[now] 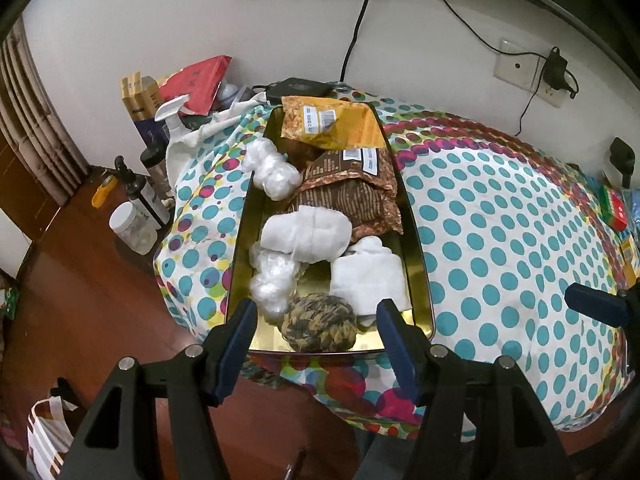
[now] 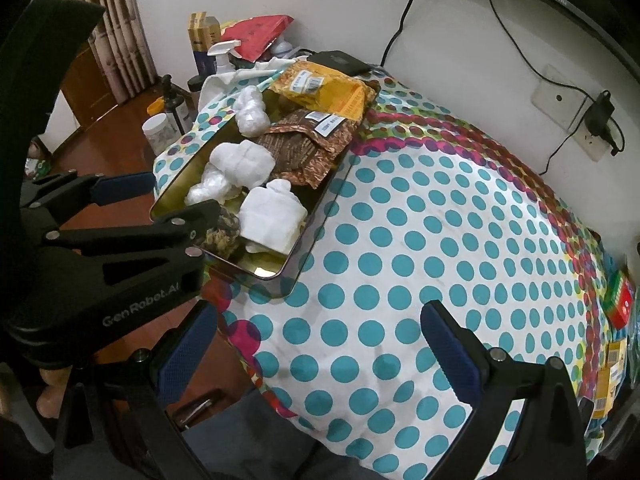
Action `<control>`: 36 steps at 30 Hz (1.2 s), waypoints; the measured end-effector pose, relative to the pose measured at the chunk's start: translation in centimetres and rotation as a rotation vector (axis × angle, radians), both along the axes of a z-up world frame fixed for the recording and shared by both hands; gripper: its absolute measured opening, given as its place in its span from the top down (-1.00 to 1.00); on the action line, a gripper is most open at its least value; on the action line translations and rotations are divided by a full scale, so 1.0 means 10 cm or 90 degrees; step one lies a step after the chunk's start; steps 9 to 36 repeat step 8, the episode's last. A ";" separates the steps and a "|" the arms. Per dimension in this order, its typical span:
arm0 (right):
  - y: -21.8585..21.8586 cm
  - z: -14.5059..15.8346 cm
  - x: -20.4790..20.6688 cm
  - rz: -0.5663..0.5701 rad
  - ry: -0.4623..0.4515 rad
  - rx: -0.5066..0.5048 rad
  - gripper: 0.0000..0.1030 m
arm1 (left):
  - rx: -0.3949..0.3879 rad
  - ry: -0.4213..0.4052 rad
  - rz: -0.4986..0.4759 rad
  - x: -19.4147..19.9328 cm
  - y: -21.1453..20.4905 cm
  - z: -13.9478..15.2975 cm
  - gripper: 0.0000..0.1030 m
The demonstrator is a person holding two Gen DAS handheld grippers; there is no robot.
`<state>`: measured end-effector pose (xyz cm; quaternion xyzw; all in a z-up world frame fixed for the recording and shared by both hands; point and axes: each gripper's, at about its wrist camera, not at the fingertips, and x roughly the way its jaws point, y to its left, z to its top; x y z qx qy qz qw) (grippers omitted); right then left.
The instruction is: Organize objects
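The left gripper (image 1: 316, 320) hangs with its jaws spread wide and nothing between them, over the near end of a gold metal tray (image 1: 416, 240). Directly ahead of its blue pads (image 1: 240, 332) sits a ball of brown and yellow yarn (image 1: 318, 328), at the tray's near edge. Behind the yarn lie a folded white cloth (image 1: 368, 280), a rolled white bundle (image 1: 306, 232) and a crumpled clear plastic bag (image 1: 272, 284). Farther back rest a brown snack packet (image 1: 352, 196), another clear plastic wad (image 1: 272, 170) and a yellow packet (image 1: 332, 122) at the far end.

The right gripper (image 2: 316, 344) is also wide open and empty, held above bare dotted cloth (image 2: 420, 240) to the right of the tray (image 2: 316, 216). The left gripper (image 2: 160, 208) shows at its left side, beside the tray's near corner.

The dotted cloth covers a wooden table (image 1: 80, 280). Left of the tray stand a spray bottle (image 1: 174, 120), a dark pump bottle (image 1: 140, 192) and a clear jar (image 1: 132, 224). A wall socket (image 1: 532, 72) with a plugged charger sits on the white wall behind.
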<state>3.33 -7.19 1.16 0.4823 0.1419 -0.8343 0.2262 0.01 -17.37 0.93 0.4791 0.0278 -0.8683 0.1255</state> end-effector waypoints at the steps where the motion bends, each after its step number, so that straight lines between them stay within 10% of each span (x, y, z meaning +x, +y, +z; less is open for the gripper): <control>1: 0.00 0.00 0.00 0.000 0.002 0.003 -0.96 | -0.001 0.001 -0.004 0.00 0.01 0.00 -0.24; 36: 0.04 -0.04 -0.01 -0.004 -0.003 0.005 -0.96 | -0.016 0.016 -0.036 -0.01 0.11 0.06 -0.24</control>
